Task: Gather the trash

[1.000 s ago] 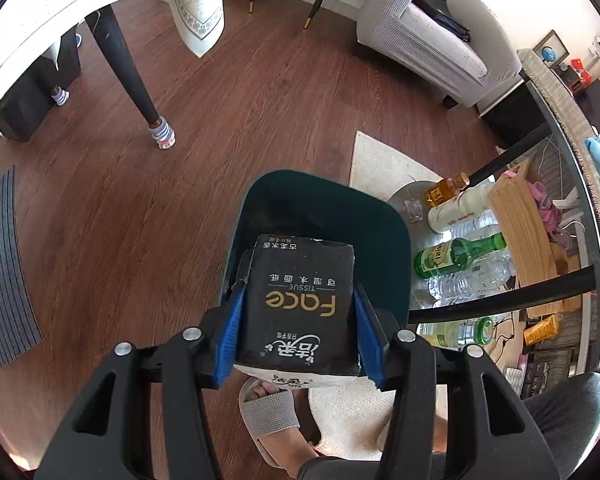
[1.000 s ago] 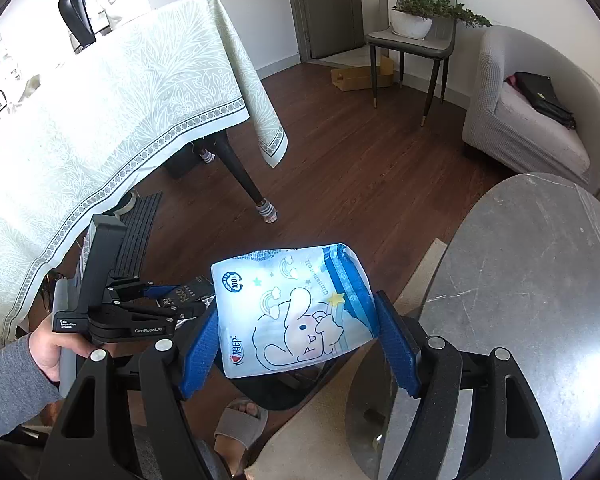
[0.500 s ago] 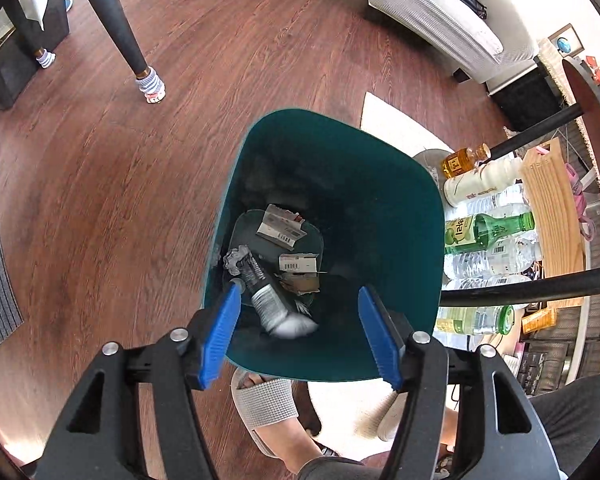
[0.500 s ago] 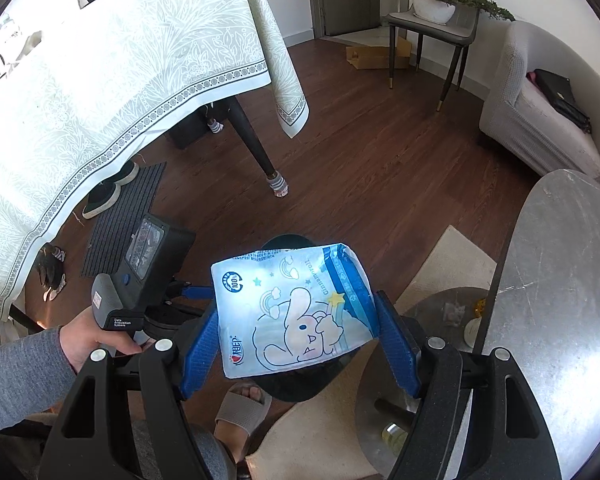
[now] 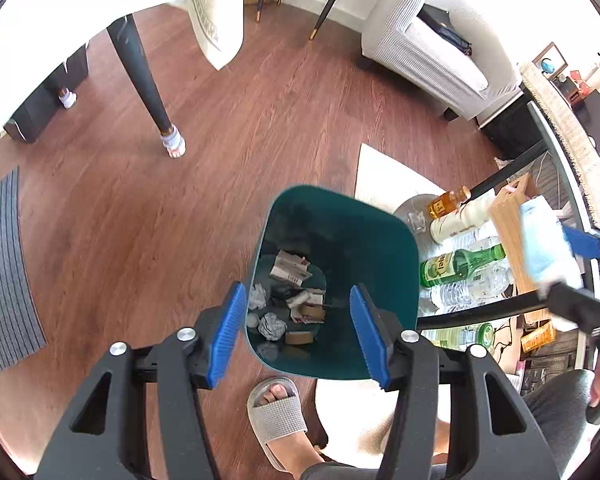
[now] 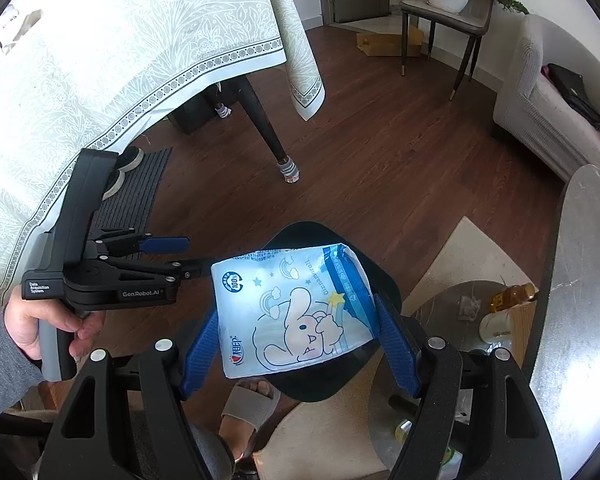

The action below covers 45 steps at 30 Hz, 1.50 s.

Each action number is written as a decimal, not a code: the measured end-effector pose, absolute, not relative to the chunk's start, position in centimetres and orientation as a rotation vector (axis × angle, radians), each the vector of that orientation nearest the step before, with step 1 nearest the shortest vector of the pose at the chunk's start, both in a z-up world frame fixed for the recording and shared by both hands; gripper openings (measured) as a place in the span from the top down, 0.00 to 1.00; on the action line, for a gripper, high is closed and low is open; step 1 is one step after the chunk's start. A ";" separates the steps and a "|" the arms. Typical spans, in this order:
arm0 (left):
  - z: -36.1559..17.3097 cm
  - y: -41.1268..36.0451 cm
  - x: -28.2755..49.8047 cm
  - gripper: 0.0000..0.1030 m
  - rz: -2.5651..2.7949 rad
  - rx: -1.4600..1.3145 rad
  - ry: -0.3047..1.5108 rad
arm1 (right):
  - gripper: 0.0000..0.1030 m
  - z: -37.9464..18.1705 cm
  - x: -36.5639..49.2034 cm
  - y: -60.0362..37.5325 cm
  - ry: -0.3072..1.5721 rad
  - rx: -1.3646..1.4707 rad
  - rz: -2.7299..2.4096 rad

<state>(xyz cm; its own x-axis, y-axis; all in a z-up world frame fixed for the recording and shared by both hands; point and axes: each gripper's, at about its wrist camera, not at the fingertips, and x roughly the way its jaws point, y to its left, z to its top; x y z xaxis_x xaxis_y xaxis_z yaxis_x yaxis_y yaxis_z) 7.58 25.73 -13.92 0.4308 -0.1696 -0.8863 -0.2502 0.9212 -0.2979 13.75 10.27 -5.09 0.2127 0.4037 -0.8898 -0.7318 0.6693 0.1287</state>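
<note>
The left gripper (image 5: 298, 332) is closing on nothing, its jaws framing the teal plastic bin (image 5: 380, 248) below. The right gripper (image 6: 300, 350) is clamping a blue-and-white cartoon tissue pack (image 6: 296, 312) between its jaws, seemingly above that bin.

We see a teal bin (image 5: 380, 240) upright on the floor, scraps (image 5: 288, 304) at its bottom; a blue cartoon-rabbit pack (image 6: 296, 312) sits tilted above it.

Right gripper (image 6: 296, 344) over bin (image 6: 384, 280)
Fingers (image 6: 398, 354) clamp a tissue pack (image 6: 296, 308); left gripper (image 6: 172, 256) beside it, closing, empty.
</note>
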 end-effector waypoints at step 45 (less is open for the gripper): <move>3.8 19.3 5.2 0.63 -0.039 -0.230 0.903 | 0.19 -9.5 13.7 9.6 1.156 -0.304 0.780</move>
<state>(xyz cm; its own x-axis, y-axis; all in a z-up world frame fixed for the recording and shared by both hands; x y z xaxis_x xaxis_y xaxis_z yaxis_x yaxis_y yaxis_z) 5.15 19.34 3.81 0.6204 -0.1307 -0.7733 -0.0627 0.9746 -0.2150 13.71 9.59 -9.50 0.1815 0.3933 -0.9013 -0.6888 0.7050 0.1690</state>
